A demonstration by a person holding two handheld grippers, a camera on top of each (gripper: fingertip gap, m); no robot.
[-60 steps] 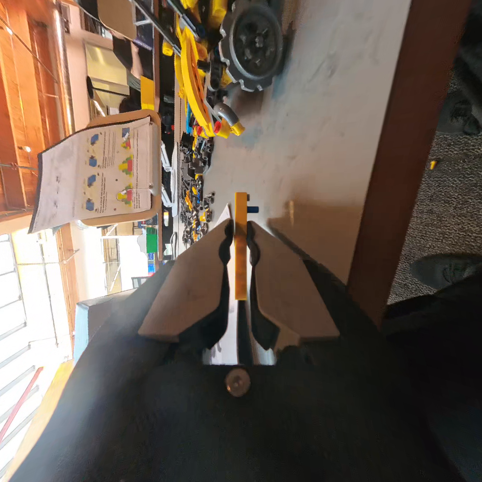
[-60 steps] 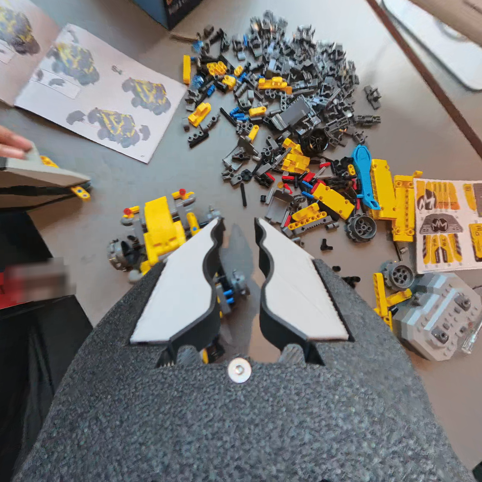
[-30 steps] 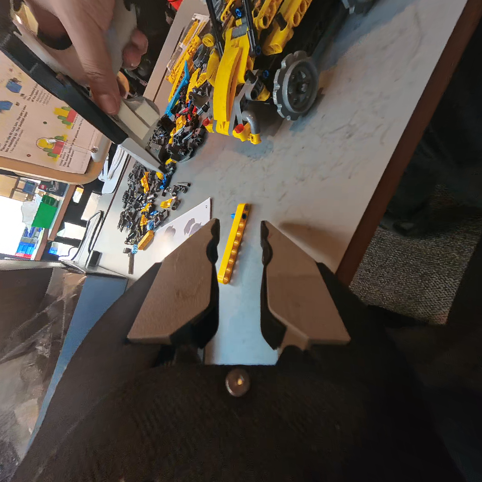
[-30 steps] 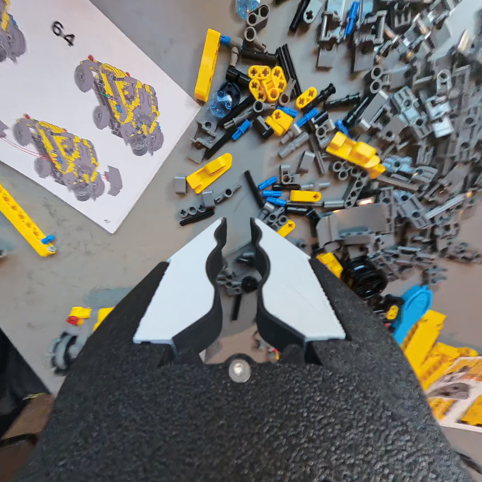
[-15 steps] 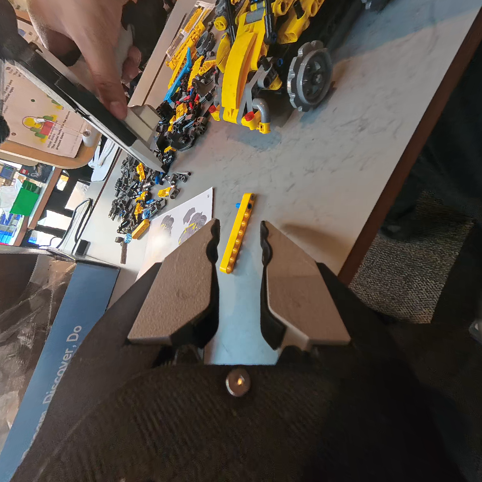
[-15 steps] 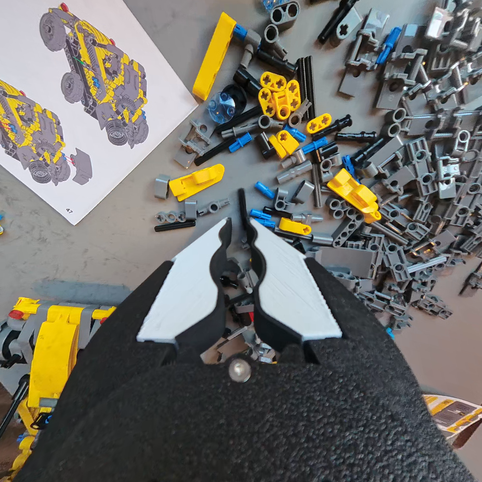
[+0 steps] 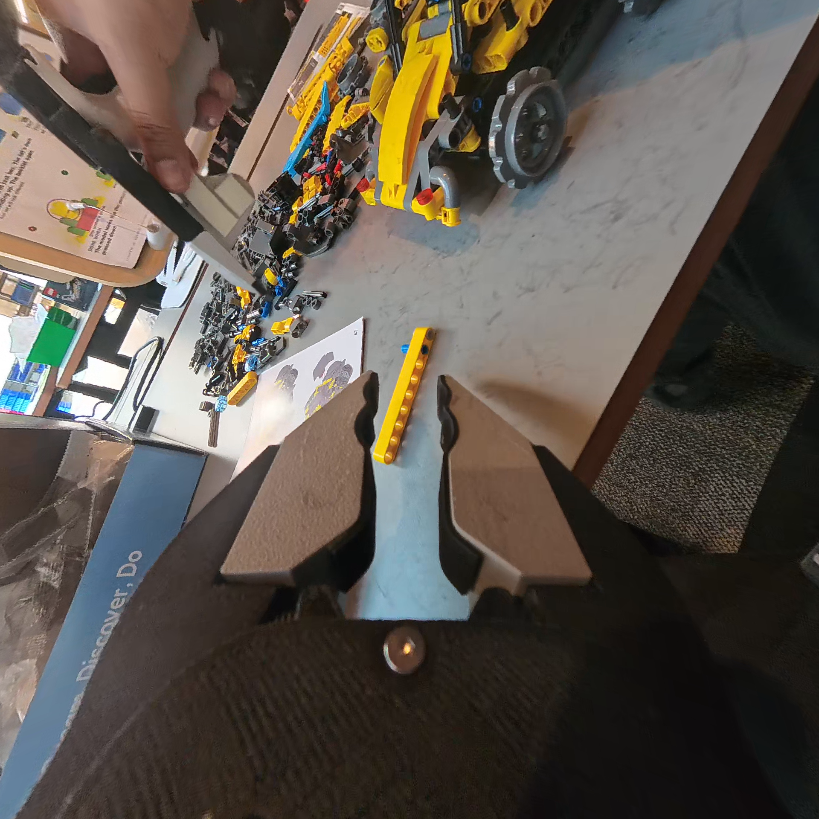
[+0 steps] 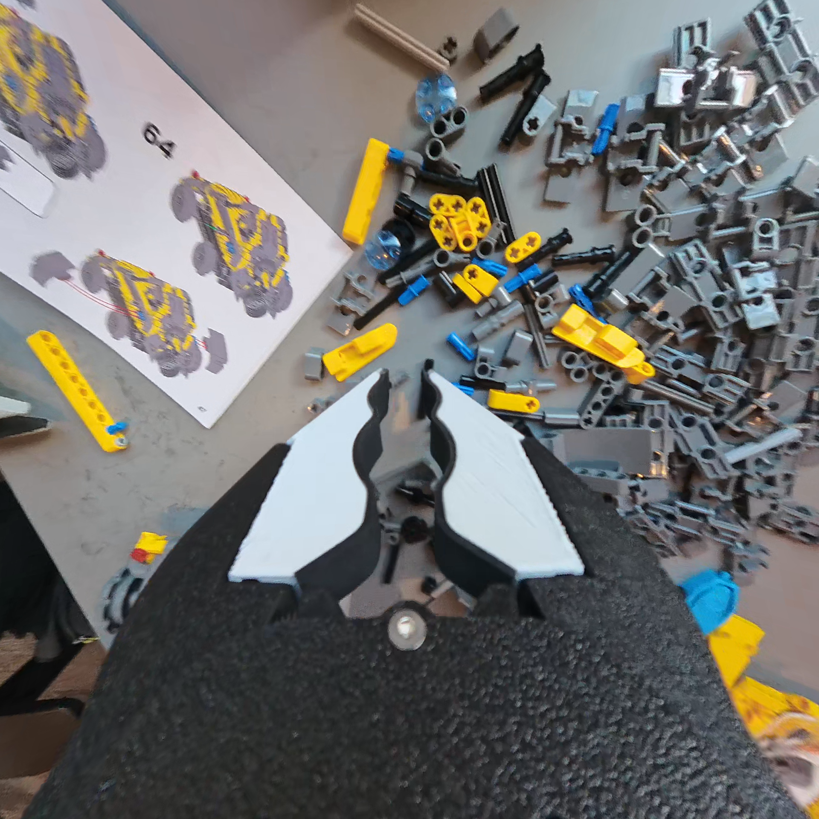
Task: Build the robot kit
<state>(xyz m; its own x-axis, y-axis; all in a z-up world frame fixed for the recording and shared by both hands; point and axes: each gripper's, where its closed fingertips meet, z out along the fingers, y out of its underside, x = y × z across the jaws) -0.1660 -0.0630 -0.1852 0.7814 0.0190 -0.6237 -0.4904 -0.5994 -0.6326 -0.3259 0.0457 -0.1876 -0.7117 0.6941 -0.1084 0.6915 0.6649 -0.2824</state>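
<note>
Since the earlier frames, the left tool (image 7: 407,390) has let go of the yellow beam (image 7: 404,394), which now lies flat on the counter (image 7: 554,310) between its parted jaws. Right tool (image 8: 405,376), jaws narrowly apart, holds nothing visible above the loose parts pile (image 8: 642,310). Risk: closing there may scatter small pins. Instruction sheet (image 8: 155,221) and blue box (image 7: 111,598) carry print.
</note>
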